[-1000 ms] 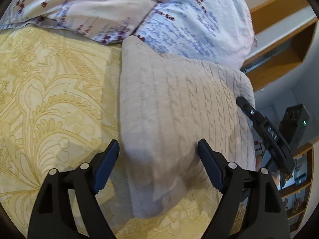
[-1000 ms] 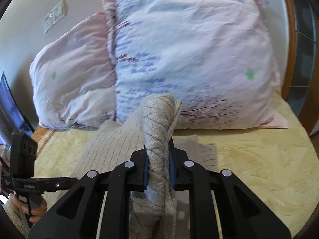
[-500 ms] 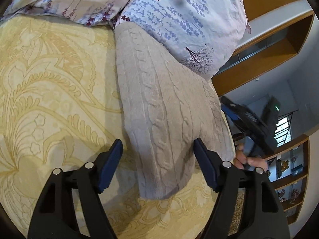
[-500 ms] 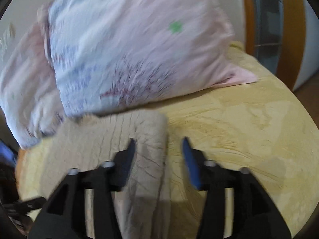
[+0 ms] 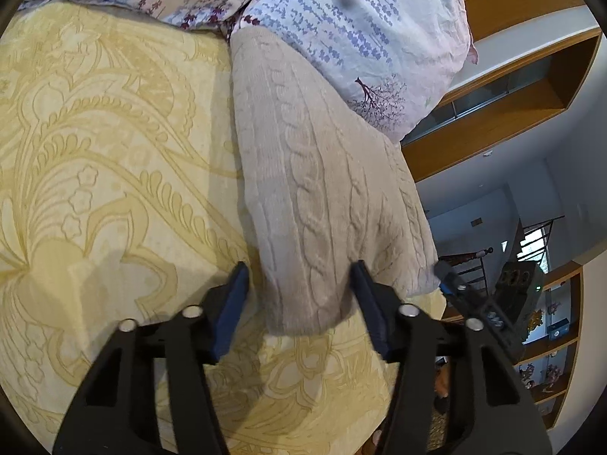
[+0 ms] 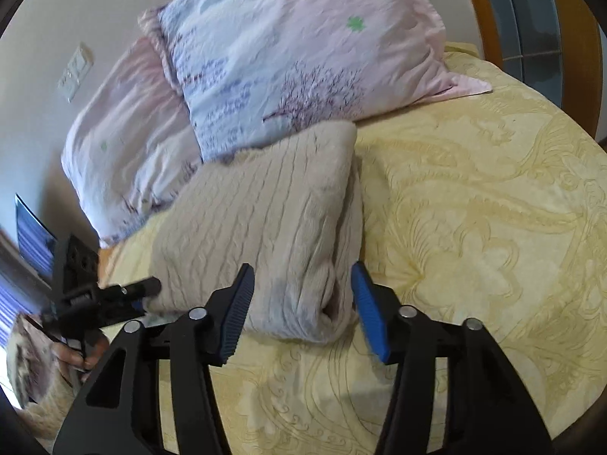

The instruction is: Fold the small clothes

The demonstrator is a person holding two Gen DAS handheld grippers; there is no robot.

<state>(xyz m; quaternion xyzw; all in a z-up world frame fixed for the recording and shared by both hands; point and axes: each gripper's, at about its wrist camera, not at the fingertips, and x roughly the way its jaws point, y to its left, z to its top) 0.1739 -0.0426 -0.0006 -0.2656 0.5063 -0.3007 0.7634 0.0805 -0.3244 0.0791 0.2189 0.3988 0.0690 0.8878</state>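
A beige cable-knit sweater [image 5: 322, 197] lies folded in a thick bundle on the yellow patterned bedspread [image 5: 106, 174], its far end against the pillows. It also shows in the right wrist view [image 6: 265, 227]. My left gripper [image 5: 299, 284] is open, its blue pads either side of the bundle's near corner, holding nothing. My right gripper [image 6: 301, 288] is open too, its pads straddling the near folded edge, empty. The left gripper also shows at the left of the right wrist view [image 6: 114, 295], beside the bundle's left corner.
Two floral pillows [image 6: 296, 60] lean against the wall behind the sweater. The wooden bed frame [image 6: 493, 11] runs at the right. Wooden shelves [image 5: 531, 87] show beyond the bed. Open bedspread [image 6: 493, 208] lies right of the sweater.
My right gripper was shut on a raised fold of the sweater; it has let go and opened. The sweater now lies flat in a bundle. My left gripper shifted nearer its corner.
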